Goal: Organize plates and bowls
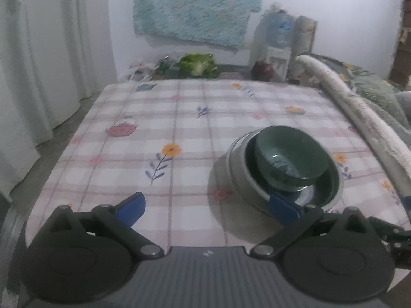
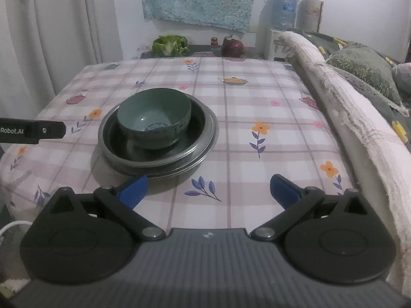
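Note:
A green ceramic bowl (image 2: 154, 118) sits inside a stack of steel plates (image 2: 205, 138) on the checked floral tablecloth (image 2: 257, 97). In the left wrist view the bowl (image 1: 290, 154) and the plates (image 1: 239, 161) lie to the right, just beyond the right fingertip. My left gripper (image 1: 206, 209) is open and empty, to the left of the stack. My right gripper (image 2: 209, 190) is open and empty, just in front of and to the right of the stack. The left gripper's body (image 2: 33, 131) shows at the left edge of the right wrist view.
A rolled blanket (image 2: 334, 97) and cushions (image 2: 364, 69) line the table's right side. A lettuce (image 2: 169, 43), a dark red pot (image 2: 232, 46) and a water bottle (image 2: 282, 10) stand beyond the far edge. Curtains (image 2: 51, 25) hang at the left.

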Motion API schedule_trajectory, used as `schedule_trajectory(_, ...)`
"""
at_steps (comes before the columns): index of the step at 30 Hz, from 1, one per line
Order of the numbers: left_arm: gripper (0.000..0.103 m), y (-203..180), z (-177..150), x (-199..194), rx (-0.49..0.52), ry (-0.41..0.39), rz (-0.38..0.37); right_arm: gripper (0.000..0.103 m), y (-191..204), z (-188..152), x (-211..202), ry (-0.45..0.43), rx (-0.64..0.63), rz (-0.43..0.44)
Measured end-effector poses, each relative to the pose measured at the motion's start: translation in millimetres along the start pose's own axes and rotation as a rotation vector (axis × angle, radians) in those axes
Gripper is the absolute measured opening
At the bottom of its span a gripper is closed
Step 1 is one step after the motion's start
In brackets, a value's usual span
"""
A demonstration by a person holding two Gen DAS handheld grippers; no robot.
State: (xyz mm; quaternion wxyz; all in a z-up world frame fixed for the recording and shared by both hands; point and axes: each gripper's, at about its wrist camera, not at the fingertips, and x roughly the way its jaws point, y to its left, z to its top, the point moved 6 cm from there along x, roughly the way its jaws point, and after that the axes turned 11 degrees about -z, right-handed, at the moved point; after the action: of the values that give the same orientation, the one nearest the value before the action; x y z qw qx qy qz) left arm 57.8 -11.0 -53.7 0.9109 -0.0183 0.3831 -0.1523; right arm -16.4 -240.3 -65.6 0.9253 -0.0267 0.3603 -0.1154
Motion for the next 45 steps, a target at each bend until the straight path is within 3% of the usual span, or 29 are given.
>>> schedule_trajectory(7,0.103,5,-9,9,0.023,0.08,0.113,0.102,6,4,2,0.02,0.013,0.005)
schedule_trajectory(14,0.103,2,-17,16,-0.031,0.145,0.053,0.102,14,4,9,0.063,0.048,0.038)
schedule_trajectory(45,0.103,-4,-19,25,-0.034,0.182,0.052,0.102,10,-1,22,0.127,0.054,0.017)
